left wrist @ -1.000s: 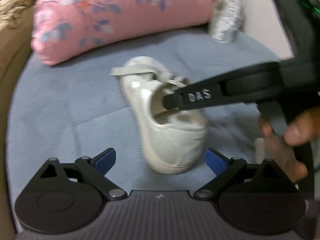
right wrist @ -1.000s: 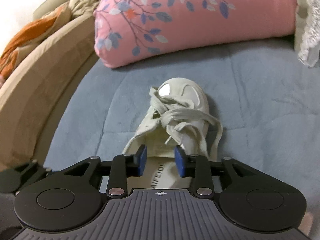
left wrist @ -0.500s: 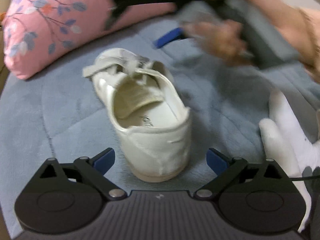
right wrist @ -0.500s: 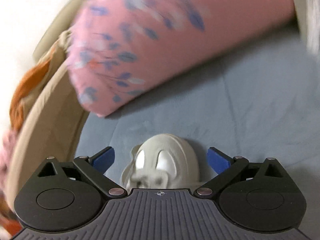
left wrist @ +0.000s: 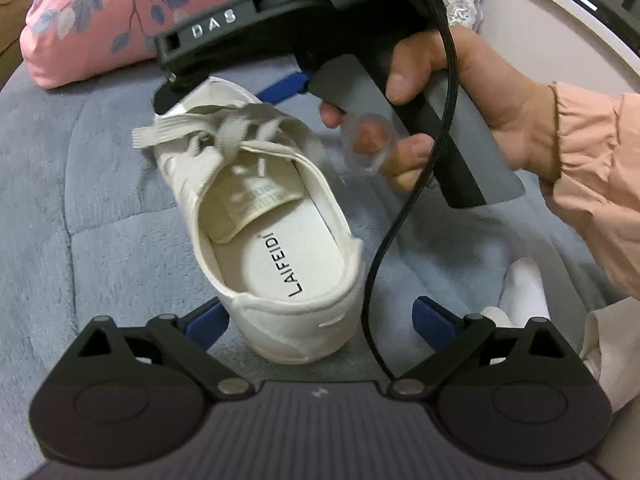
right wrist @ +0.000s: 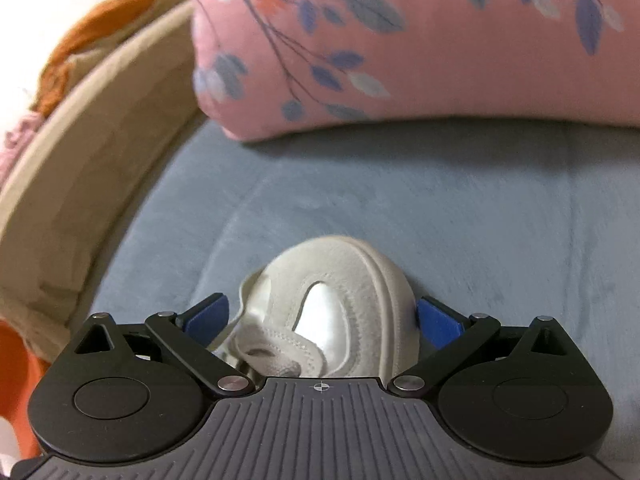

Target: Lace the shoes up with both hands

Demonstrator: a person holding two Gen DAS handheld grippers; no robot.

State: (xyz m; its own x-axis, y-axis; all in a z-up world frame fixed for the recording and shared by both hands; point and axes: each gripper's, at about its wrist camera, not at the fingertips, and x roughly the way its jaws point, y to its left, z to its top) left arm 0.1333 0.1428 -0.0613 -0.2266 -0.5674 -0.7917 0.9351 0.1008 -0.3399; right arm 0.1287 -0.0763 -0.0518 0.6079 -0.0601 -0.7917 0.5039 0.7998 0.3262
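Observation:
A white sneaker (left wrist: pixel 276 264) lies on a blue-grey blanket (left wrist: pixel 80 220), heel toward the left wrist camera, "LAIFEIDI" on its insole. Its flat grey laces (left wrist: pixel 224 132) are loosely crossed over the tongue. My left gripper (left wrist: pixel 320 320) is open, blue pads either side of the heel, holding nothing. The right gripper's black body (left wrist: pixel 280 20) hovers over the toe, held by a hand (left wrist: pixel 472 92). In the right wrist view my right gripper (right wrist: pixel 322 316) is open, straddling the sneaker's toe (right wrist: pixel 340 300) and laces (right wrist: pixel 264 356) from above.
A pink floral pillow (right wrist: pixel 400 48) lies behind the shoe. A beige sofa arm (right wrist: pixel 80 200) with orange cloth (right wrist: pixel 100 32) runs along the left. A black cable (left wrist: pixel 404 200) hangs from the right gripper beside the shoe. A pink sleeve (left wrist: pixel 592 184) and a white cloth (left wrist: pixel 524 292) sit at right.
The right gripper opened, rose off the shoe's opening and moved forward over the toe. The left gripper stayed open and came closer to the heel.

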